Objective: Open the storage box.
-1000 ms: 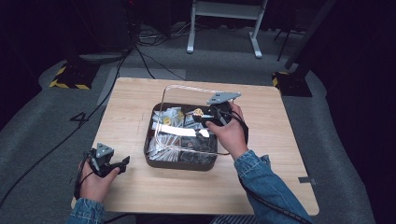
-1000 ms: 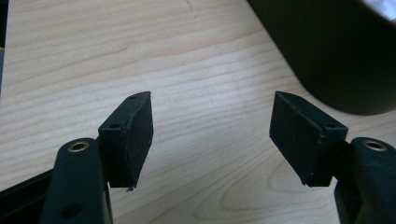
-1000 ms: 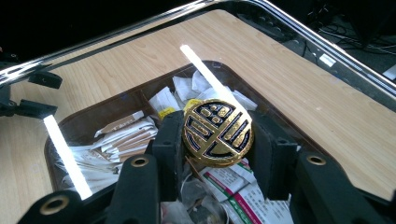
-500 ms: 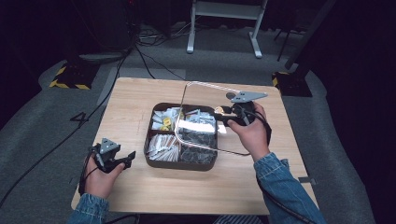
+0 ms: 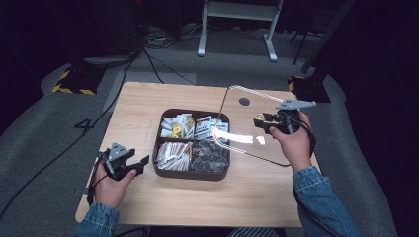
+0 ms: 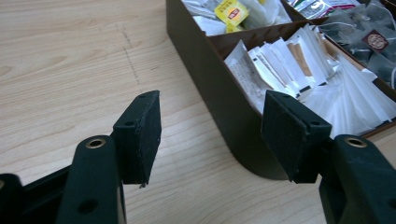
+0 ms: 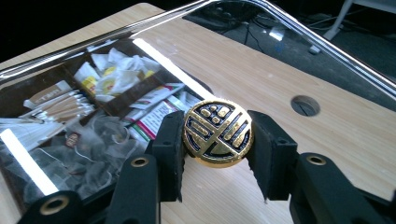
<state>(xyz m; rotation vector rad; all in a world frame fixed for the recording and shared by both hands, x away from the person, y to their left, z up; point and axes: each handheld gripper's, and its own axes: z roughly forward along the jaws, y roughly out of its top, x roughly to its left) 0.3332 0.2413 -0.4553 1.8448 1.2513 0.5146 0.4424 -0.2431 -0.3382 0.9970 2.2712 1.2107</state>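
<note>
While the right claw (image 7: 215,154) pinches the clear lid's gold knob (image 7: 217,132), the left claw (image 6: 211,133) gapes empty, closing slightly.

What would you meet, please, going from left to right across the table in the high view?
Left gripper → brown compartment box → clear lid → right gripper, clamped on the lid's gold knob.
</note>
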